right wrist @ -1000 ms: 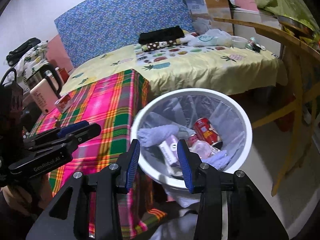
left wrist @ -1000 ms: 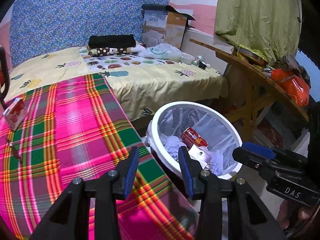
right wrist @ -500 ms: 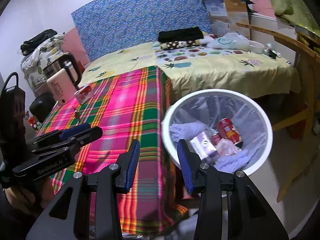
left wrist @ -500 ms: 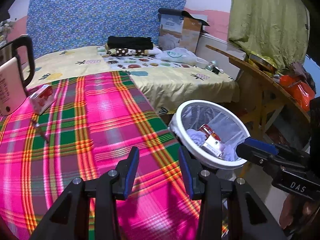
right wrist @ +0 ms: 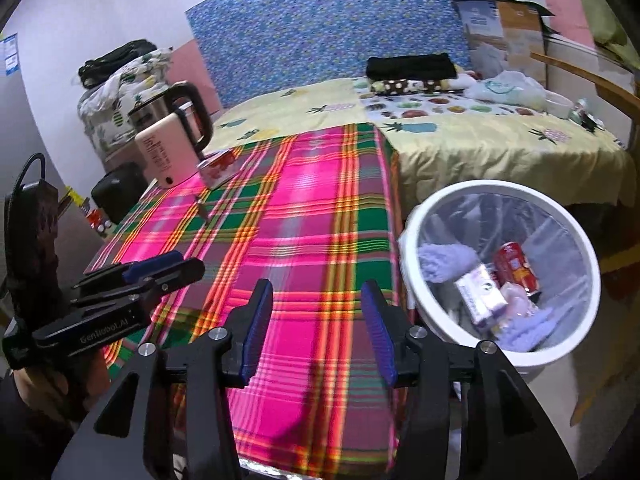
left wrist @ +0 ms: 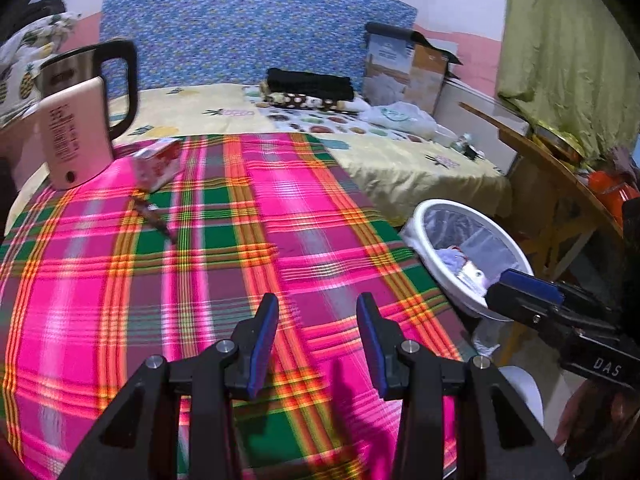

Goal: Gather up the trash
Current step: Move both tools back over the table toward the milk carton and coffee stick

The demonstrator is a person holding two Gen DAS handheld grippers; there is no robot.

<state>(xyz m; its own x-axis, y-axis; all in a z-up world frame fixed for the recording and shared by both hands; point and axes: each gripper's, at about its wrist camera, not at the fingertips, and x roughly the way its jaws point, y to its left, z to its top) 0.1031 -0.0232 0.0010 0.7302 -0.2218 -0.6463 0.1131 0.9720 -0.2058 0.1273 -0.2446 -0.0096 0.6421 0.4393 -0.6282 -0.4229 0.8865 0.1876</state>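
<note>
Trash [right wrist: 486,294] lies in the white bin [right wrist: 412,264]; both claws released, right claw [right wrist: 318,334] just widening, empty.

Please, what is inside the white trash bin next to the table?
The white trash bin has a clear plastic liner. Inside lie a red can, a small pale carton and crumpled lilac tissue. Anything underneath them is covered.

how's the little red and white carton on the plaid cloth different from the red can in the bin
The small red and white carton is boxy with flat faces; the red drink can is round. The carton rests on the pink plaid tablecloth beside the pink electric kettle, not yet collected; the can lies tilted inside the white lined trash bin among other rubbish. Both are red packaging, and neither is held.
</note>
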